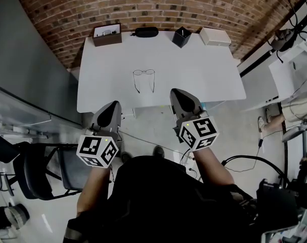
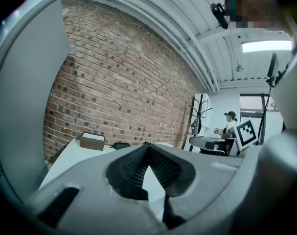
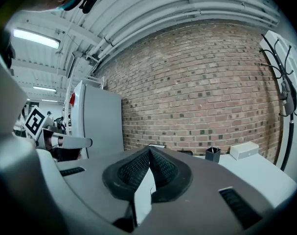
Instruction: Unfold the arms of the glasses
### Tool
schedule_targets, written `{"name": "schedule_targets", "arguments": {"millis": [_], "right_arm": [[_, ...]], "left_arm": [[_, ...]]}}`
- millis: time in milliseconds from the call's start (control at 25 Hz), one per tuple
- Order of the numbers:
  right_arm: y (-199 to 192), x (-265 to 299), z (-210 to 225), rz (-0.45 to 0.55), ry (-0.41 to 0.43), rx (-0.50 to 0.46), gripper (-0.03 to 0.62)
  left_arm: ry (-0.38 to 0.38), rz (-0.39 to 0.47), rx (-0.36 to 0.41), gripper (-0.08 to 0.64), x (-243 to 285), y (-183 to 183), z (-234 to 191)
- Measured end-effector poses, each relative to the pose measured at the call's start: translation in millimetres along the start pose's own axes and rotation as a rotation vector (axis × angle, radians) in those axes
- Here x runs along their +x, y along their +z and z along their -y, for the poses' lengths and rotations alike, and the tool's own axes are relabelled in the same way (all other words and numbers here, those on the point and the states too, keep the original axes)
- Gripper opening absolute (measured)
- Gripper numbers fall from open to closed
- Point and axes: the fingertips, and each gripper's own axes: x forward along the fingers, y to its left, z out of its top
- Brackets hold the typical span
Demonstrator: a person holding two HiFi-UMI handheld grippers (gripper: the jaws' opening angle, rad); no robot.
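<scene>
Currently, glasses [image 1: 143, 78] lie mid-way on the desk [image 1: 209, 77], arms pointing near; left tool [image 1: 111, 107] and right tool [image 1: 178, 94], both clenched and empty, hang at the near edge, apart from them; brown box [image 1: 106, 35], case [image 1: 145, 32], cup [image 1: 181, 36], white box [image 1: 215, 36] line the far edge.

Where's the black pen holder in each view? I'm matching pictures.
Head view: black pen holder at the table's far edge, between black case and white box.
Left gripper view: not in it.
Right gripper view: low, right of centre, just left of the white box.
Shared landmark: the brick wall.
</scene>
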Motion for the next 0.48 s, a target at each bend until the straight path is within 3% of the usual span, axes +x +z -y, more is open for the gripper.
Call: {"name": "schedule_targets", "arguments": {"millis": [480], "right_arm": [[0.1,-3.8,-1.1,0.008,-0.008,0.015,0.009]], "left_arm": [[0.01,0.01,0.014,0.011,-5.8,9.0,-0.7]]}}
